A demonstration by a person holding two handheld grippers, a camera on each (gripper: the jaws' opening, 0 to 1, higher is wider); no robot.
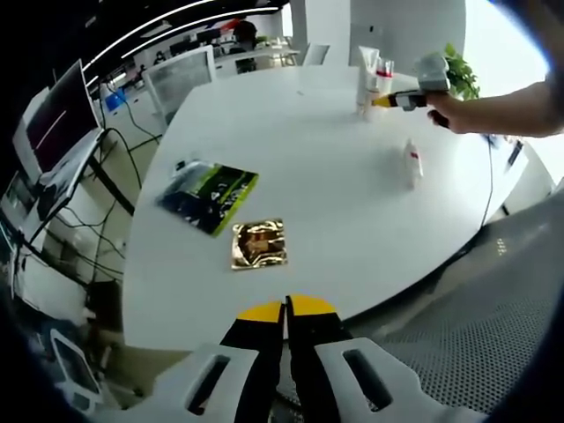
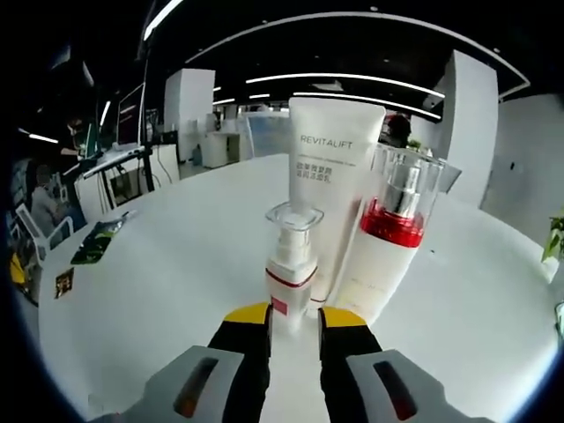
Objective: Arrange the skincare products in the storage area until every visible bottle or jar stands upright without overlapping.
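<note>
In the right gripper view a small white pump bottle with a clear cap stands upright between my right gripper's yellow-tipped jaws, which press its sides. Just behind it stand a white REVITALIFT tube and a taller bottle with a red collar. The left gripper view shows the same tube and taller bottle at the table's far side, with the right gripper held at them by a person's hand. Another white bottle lies on its side nearer the right edge. My left gripper is shut, off the near edge.
A green-and-black packet and a gold foil packet lie on the white round table, near its front left. The person's arm reaches in from the right. A monitor and cables stand left of the table.
</note>
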